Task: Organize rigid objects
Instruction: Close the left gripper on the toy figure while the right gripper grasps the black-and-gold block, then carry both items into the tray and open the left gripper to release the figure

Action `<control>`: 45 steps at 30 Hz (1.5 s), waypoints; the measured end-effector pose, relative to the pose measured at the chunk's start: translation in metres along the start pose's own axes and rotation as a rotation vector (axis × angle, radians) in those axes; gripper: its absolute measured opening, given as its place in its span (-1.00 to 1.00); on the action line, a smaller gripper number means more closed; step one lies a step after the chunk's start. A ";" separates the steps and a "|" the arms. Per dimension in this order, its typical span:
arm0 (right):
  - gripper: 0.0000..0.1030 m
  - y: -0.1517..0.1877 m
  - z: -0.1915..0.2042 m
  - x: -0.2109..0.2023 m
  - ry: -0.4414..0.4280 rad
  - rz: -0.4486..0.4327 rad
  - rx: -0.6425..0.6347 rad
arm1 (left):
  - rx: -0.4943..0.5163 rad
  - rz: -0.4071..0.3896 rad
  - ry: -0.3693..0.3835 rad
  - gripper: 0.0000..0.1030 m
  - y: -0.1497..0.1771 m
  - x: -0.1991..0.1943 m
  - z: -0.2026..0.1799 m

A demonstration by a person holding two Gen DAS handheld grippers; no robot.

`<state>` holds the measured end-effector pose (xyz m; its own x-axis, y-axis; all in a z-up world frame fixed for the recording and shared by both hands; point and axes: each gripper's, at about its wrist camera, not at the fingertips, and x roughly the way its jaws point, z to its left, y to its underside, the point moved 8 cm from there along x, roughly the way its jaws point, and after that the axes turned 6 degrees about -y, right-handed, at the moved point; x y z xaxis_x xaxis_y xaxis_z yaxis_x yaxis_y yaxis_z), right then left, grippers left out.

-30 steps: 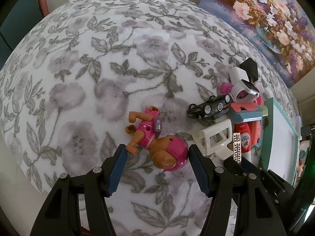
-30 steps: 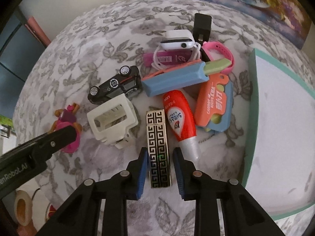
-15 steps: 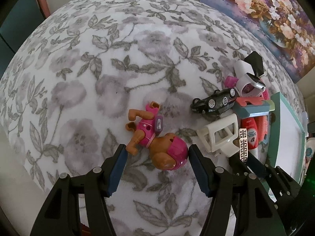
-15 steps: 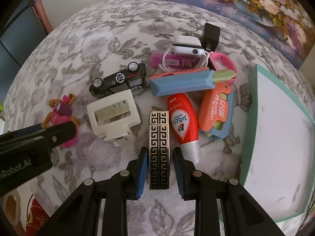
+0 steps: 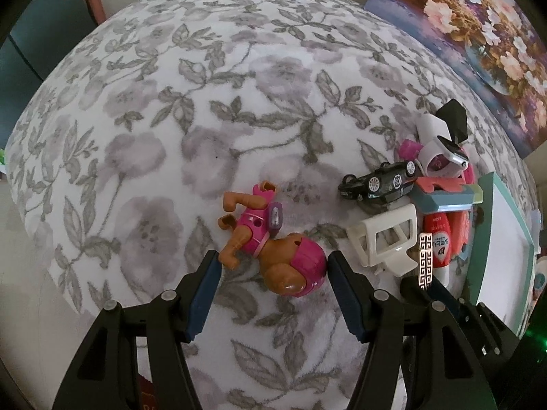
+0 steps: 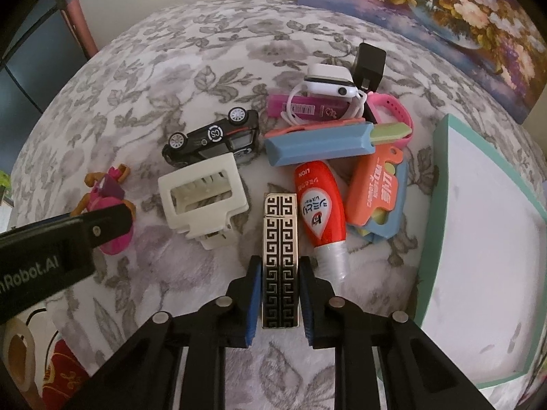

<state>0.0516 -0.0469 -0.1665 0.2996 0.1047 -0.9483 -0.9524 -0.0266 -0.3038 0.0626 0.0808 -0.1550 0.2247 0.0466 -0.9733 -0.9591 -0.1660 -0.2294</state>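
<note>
Two wrist views look steeply down on a surface covered in grey floral fabric, with a heap of small rigid objects right of centre; the right gripper (image 6: 278, 294) has just drawn its jaws together, and they are now clamped on the lower end of the patterned lighter (image 6: 279, 256), a slim metal bar with a black key design, where a second ago a thin gap showed on either side; this suggests the grasp is made and the lighter is ready to be lifted; in the left wrist view, the left gripper (image 5: 271, 290) has not changed, its jaws standing apart on either side of the pink toy dog (image 5: 273, 246), lying at the lower centre of the frame, the blue pads just beside it and not pressing; the teal tray (image 6: 441, 177) fills the right edge of the right wrist view and looks empty, its white floor bare; outside it, the red tube (image 6: 319, 205) lies just right of the lighter, the white clip (image 6: 201, 201) to its left, the black toy car (image 6: 212, 140) above that.
</note>
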 end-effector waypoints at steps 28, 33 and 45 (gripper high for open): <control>-0.57 -0.025 -0.121 -0.111 -0.039 -0.291 0.349 | 0.133 -0.228 -0.024 0.26 -0.031 -0.112 -0.088; -0.57 -0.006 -0.182 -0.106 0.060 -0.264 0.472 | 0.209 -0.237 -0.012 0.26 -0.025 -0.120 -0.138; -0.57 0.044 -0.284 -0.109 0.182 -0.249 0.683 | 0.425 -0.206 0.068 0.26 0.023 -0.093 -0.257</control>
<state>-0.0064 -0.3422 -0.1023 0.4595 -0.1405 -0.8770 -0.6607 0.6059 -0.4432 0.0640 -0.1803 -0.0714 0.4150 -0.0308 -0.9093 -0.8754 0.2587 -0.4083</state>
